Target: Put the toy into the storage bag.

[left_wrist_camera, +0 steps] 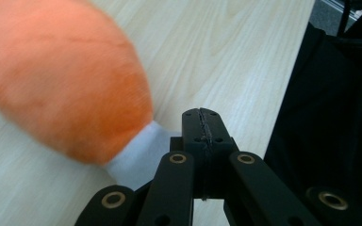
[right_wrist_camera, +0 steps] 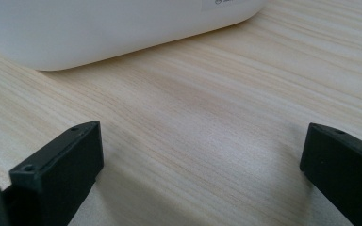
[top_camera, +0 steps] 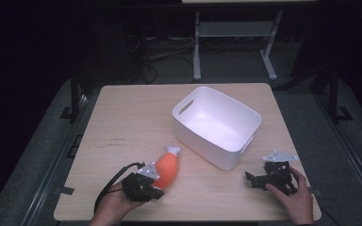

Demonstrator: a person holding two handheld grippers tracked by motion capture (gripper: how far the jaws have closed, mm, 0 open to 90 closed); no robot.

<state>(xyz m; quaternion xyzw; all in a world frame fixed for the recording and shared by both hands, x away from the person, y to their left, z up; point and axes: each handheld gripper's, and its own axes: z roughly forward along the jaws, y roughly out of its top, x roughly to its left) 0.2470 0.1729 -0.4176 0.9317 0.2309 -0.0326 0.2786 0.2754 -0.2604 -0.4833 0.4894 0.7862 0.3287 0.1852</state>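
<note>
Left gripper jaws together beside plush drumstick, not clamping; right gripper apart, idle; prob. next: regrip, drop into white bin

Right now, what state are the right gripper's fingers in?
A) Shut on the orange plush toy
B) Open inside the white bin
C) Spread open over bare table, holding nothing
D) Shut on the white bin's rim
C: the right gripper has its fingers wide apart with only wooden table between them, near the white bin.
</note>
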